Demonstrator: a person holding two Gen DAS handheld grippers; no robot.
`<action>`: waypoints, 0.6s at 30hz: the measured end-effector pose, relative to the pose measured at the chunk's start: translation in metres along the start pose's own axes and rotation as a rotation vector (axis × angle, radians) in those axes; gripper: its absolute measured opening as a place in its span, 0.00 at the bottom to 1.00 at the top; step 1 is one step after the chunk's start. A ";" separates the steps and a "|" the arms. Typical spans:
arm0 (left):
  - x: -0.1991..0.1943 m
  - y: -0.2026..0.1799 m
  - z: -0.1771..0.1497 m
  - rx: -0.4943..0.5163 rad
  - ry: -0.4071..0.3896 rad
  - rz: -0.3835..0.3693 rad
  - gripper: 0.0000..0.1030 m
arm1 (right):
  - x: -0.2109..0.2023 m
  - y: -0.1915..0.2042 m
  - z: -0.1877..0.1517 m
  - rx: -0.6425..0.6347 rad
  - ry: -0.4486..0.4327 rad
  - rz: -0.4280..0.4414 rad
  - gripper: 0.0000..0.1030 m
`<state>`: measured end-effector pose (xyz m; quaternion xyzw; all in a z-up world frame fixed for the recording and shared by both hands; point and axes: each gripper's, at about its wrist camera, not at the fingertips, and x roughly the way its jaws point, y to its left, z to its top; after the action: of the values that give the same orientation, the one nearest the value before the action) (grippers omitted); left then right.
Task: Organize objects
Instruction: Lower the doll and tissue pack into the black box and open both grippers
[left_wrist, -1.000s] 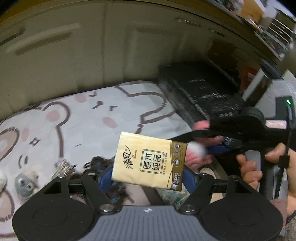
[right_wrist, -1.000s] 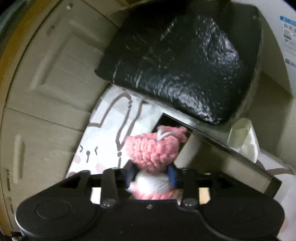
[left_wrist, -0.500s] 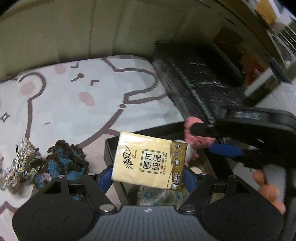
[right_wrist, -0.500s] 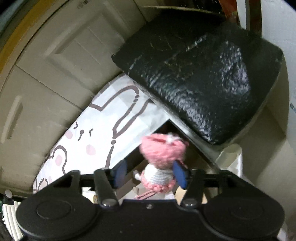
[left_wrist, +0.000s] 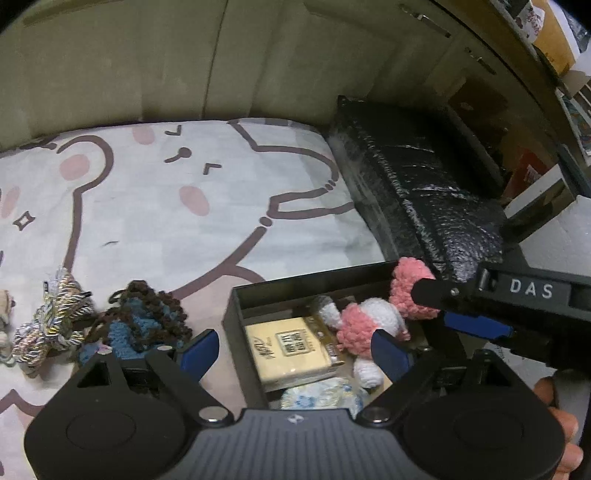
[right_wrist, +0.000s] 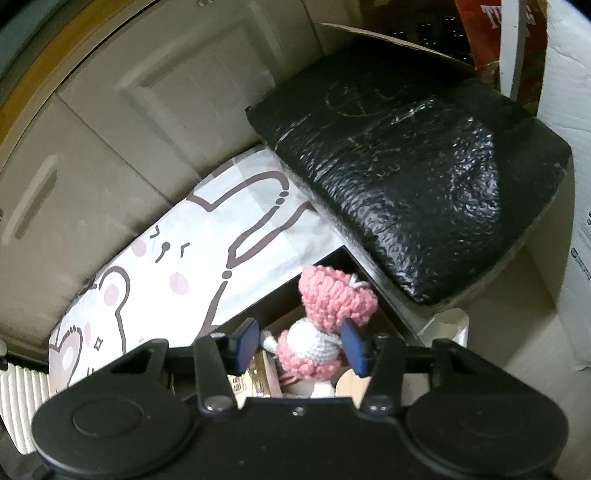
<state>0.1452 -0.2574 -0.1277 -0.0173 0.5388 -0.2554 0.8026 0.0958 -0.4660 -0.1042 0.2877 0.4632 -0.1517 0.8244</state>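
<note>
Box (left_wrist: 236, 295) on the bear-print sheet (left_wrist: 166, 206) now holds the tissue pack (left_wrist: 291, 349), released from the left gripper (left_wrist: 295, 349), and the pink doll (right_wrist: 325, 325), freed by the right gripper (right_wrist: 301, 345); both sets of fingers are spread. Yarn bundles (left_wrist: 144, 321) remain outside.

Black box (left_wrist: 236, 306) open on top, tissue pack (left_wrist: 291, 349) and pink knitted doll (left_wrist: 369, 325) filling its floor, big black bag (left_wrist: 417, 188) close behind, yarn pile (left_wrist: 144, 325) beside its left wall

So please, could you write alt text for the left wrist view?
The open left claw hovers over a black box holding a yellow tissue pack and a pink-and-white crochet doll. The right claw reaches in from the right; a blue-brown crochet piece lies left.
</note>
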 end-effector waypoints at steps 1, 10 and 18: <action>0.000 0.001 0.000 0.001 0.002 0.008 0.87 | 0.001 0.001 -0.001 -0.010 0.004 -0.002 0.50; 0.000 0.012 -0.002 0.021 0.033 0.071 0.87 | 0.029 0.007 -0.010 -0.120 0.081 -0.108 0.17; 0.003 0.020 -0.003 0.025 0.050 0.093 0.87 | 0.047 0.016 -0.013 -0.124 0.114 -0.042 0.14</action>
<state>0.1510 -0.2407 -0.1371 0.0240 0.5558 -0.2250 0.7999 0.1198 -0.4447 -0.1445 0.2342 0.5240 -0.1234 0.8095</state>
